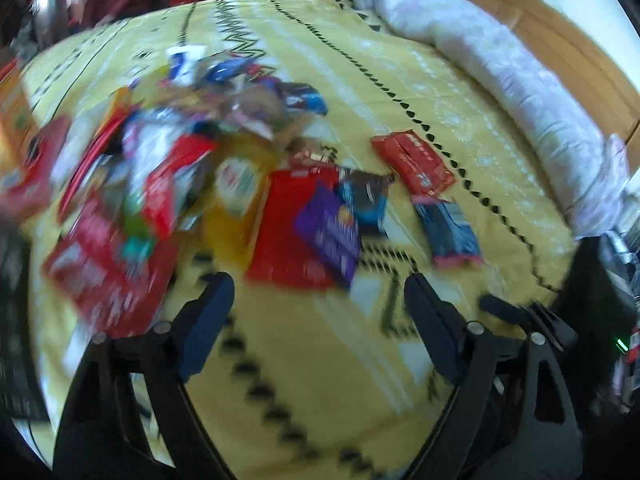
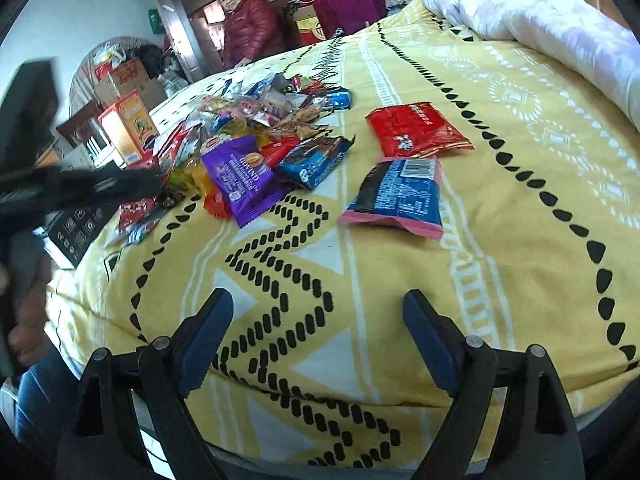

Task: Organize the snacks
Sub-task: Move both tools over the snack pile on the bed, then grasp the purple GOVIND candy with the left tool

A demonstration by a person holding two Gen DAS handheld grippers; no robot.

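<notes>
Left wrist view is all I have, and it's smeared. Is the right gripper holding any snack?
Observer: No. The right gripper is open, with only bare bedspread between its jaws.
Operator: That dark blue packet lying apart from the pile, which face is up?
Observer: The blue packet shows its barcode, so the back is up.
Operator: Is anyone near the bed?
Observer: Yes, a person in a red jacket stands at the far side.
</notes>
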